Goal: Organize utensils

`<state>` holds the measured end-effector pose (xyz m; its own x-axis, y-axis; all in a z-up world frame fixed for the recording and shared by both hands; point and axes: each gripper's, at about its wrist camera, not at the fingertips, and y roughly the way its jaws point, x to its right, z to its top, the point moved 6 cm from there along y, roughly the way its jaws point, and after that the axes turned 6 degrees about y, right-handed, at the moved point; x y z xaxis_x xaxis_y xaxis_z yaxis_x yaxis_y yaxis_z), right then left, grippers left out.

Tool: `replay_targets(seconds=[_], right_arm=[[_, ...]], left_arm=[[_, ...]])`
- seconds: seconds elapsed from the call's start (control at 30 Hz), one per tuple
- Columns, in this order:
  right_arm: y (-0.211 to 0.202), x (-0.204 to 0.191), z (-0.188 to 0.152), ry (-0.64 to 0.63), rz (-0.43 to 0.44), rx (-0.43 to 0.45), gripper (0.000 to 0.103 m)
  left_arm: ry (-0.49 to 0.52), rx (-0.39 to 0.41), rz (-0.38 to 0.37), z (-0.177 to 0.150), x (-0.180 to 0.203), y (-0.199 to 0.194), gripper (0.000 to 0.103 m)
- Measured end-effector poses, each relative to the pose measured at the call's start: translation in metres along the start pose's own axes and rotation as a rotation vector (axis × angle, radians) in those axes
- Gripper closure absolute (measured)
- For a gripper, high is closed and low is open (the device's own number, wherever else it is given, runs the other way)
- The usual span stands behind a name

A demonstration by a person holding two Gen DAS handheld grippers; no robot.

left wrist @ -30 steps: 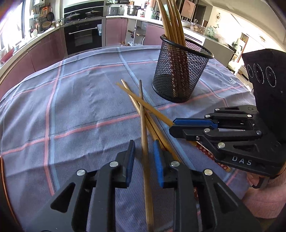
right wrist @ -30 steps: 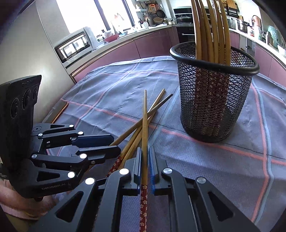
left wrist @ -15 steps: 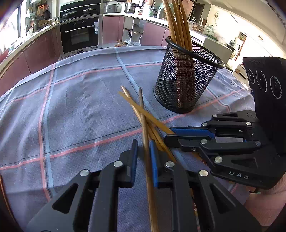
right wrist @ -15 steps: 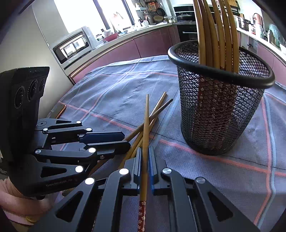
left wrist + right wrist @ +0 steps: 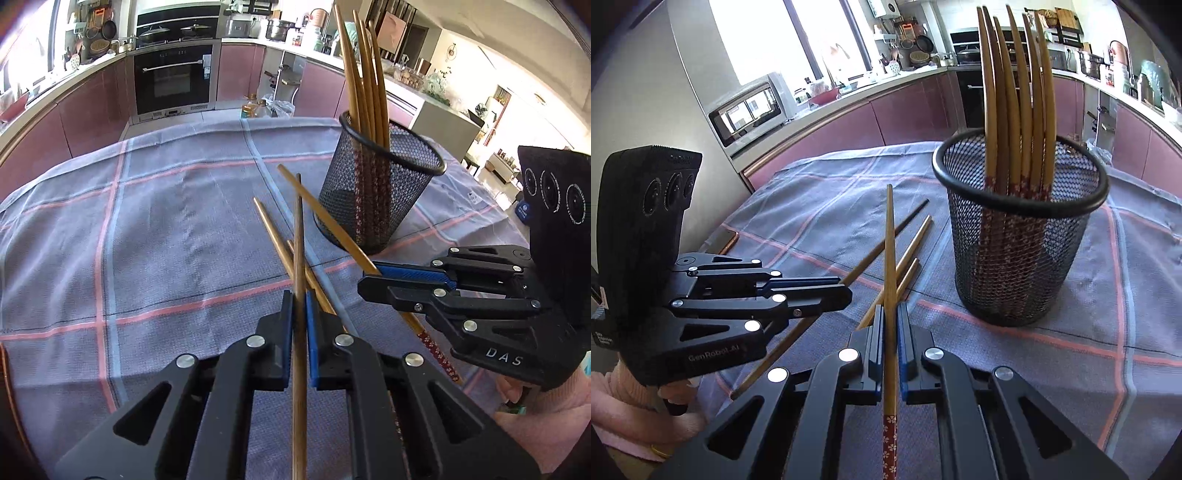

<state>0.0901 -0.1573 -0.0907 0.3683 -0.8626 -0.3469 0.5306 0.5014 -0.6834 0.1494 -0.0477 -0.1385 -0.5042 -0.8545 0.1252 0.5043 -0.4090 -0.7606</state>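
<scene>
Your left gripper (image 5: pixel 299 295) has just closed and pinches one chopstick (image 5: pixel 300 236), angled down over the tablecloth (image 5: pixel 147 240). Your right gripper (image 5: pixel 891 314) pinches another chopstick (image 5: pixel 889 251), also angled down, beside the mesh holder (image 5: pixel 1019 258) full of chopsticks.

Round black wire-mesh holder (image 5: pixel 1019 258): black rim and mesh. Long wooden chopsticks standing in it (image 5: pixel 1015 92): golden-brown shafts, dark red lower ends with small pale flowers. Loose wooden chopsticks on the cloth (image 5: pixel 273 236): the same golden brown. Woven tablecloth (image 5: pixel 166 240): grey-blue, crossed by a wide check of pink and light-blue lines. Left gripper (image 5: pixel 299 306) and right gripper (image 5: pixel 891 321): black frames, blue pads, silver rivets. Kitchen cabinet fronts (image 5: pixel 908 114): dusky pink.
</scene>
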Motion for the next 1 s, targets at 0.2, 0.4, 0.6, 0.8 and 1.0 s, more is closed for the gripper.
replay_targets(seconds=[0.2, 0.4, 0.6, 0.8, 1.0], right_arm=[[-0.022, -0.004, 0.007, -0.008, 0.017, 0.058, 0.097], [-0.047, 0.002, 0.015, 0.004, 0.016, 0.121, 0.097], [-0.064, 0.007, 0.023, 0.018, 0.014, 0.174, 0.097], [-0.075, 0.010, 0.029, 0.013, 0.008, 0.207, 0.097], [-0.082, 0.009, 0.036, 0.002, 0.002, 0.235, 0.097]], left_arm=[[-0.007, 0.064, -0.030, 0.008, 0.003, -0.029, 0.095], [-0.001, 0.138, -0.083, 0.019, 0.010, -0.062, 0.095], [0.004, 0.193, -0.119, 0.028, 0.016, -0.087, 0.095], [-0.001, 0.225, -0.133, 0.033, 0.017, -0.104, 0.095], [0.000, 0.255, -0.142, 0.042, 0.020, -0.114, 0.095]])
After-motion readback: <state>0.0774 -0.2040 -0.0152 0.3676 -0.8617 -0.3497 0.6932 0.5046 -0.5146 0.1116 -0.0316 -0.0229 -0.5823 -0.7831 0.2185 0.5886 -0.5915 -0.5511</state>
